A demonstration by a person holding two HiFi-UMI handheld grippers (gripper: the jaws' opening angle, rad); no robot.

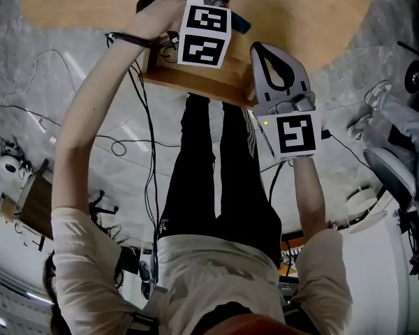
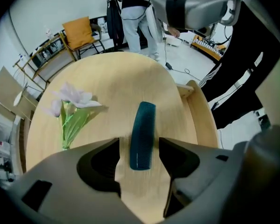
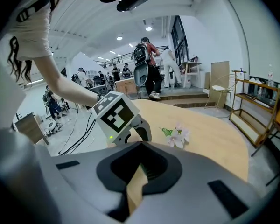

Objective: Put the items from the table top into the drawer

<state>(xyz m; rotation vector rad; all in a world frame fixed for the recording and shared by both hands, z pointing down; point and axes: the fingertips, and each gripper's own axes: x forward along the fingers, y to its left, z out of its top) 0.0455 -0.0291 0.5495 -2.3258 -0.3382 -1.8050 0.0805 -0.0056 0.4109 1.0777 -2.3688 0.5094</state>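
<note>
A teal comb (image 2: pixel 143 135) lies flat on the wooden table (image 2: pixel 112 87), and only its tip (image 1: pixel 241 24) shows in the head view. My left gripper (image 2: pixel 139 143) points steeply down over it, open, with a jaw on either side of the comb's near end and a gap to each. Its marker cube (image 1: pixel 204 33) hides the jaws in the head view. A pale artificial flower (image 2: pixel 72 107) (image 3: pixel 178 136) lies further along the table. The open wooden drawer (image 1: pixel 195 82) juts from the table's near edge. My right gripper (image 1: pixel 261 47) (image 3: pixel 141 146) hovers beside the drawer, shut and empty.
Cables (image 1: pixel 136 145) trail across the floor under the drawer. A grey office chair (image 1: pixel 398 162) stands to the right. An orange chair (image 2: pixel 79 31) and people (image 2: pixel 130 13) stand beyond the table's far end, and a shelf rack (image 3: pixel 256 101) is at the right.
</note>
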